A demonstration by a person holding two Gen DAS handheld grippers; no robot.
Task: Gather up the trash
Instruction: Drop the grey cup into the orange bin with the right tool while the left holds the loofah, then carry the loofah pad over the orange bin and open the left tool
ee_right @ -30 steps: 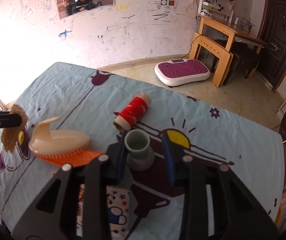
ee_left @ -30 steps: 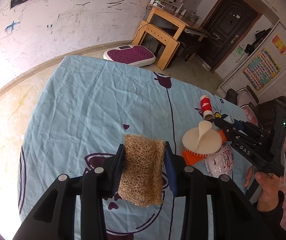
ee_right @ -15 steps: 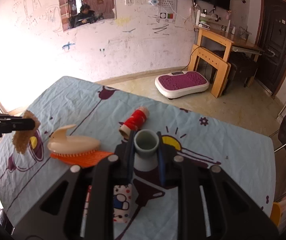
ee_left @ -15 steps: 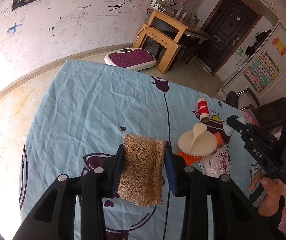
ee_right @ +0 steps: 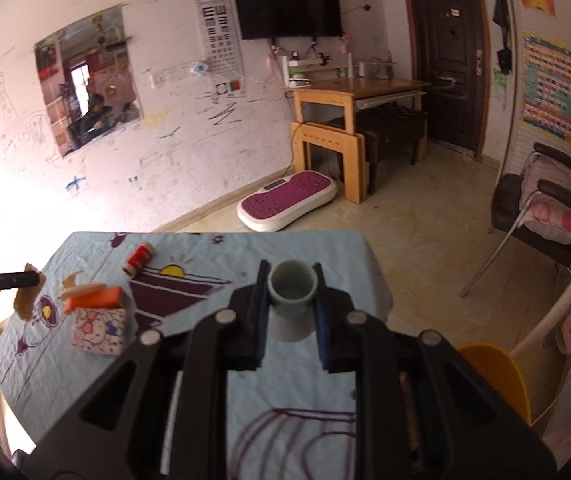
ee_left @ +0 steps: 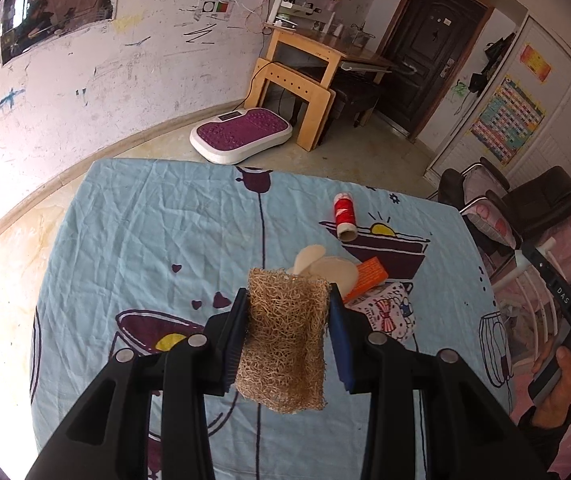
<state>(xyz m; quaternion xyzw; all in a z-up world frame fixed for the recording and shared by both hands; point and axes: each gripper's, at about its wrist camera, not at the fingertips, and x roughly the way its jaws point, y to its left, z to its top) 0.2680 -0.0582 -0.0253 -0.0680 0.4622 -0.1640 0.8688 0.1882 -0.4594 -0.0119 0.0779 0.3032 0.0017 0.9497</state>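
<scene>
Carrying step: left gripper (ee_left: 288, 314) clamping tan fibrous loofah scrubber pad (ee_left: 283, 336), right gripper (ee_right: 290, 300) clamping grey-green ceramic cup (ee_right: 292, 294), both lifted above blue patterned tablecloth (ee_left: 145, 240); next, probably dropping both into yellow plastic bin (ee_right: 497, 372) beside the cloth.

The right gripper (ee_right: 290, 305) closed on the grey cup (ee_right: 292, 299) and lifted it off the blue tablecloth (ee_right: 85, 376), carrying it toward the table's right edge near an orange bin (ee_right: 497, 376). The left gripper (ee_left: 288, 322) rose higher with the loofah pad (ee_left: 283, 336), and the tissue pack (ee_left: 389, 314) came into fuller view.
</scene>
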